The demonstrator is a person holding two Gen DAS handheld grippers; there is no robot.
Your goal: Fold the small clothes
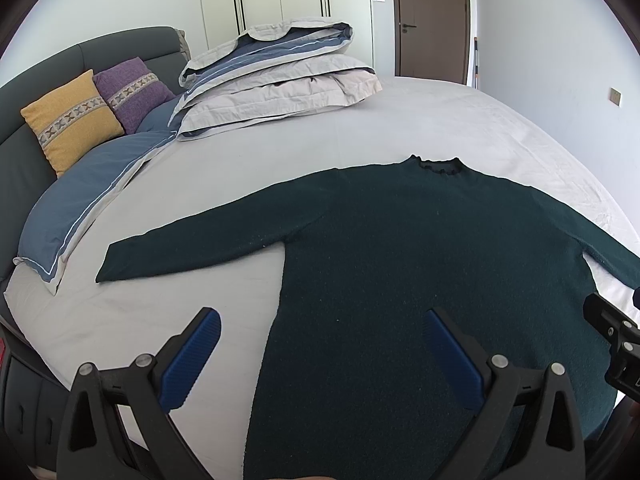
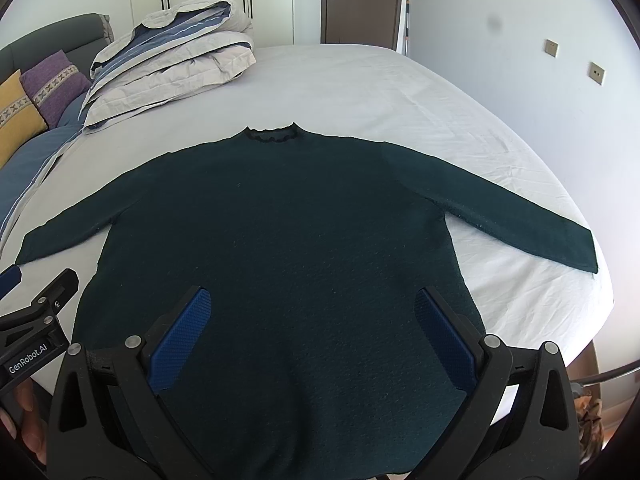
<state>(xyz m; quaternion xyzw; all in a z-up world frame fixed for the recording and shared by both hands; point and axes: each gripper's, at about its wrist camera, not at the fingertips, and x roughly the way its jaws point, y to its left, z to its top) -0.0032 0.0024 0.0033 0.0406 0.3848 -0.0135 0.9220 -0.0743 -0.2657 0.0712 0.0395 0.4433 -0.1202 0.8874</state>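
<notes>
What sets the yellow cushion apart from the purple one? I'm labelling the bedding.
The yellow cushion sits nearer the camera and looks larger; the purple cushion sits behind it, partly overlapped. Both lean on the headboard and carry a pale band of cross motifs.

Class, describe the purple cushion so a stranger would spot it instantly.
Start at the grey headboard of the bed. Two square cushions lean against it, beside the folded duvet. The purple cushion is the one nearer the duvet; its neighbour, the yellow cushion, shares the same patterned band.
</notes>
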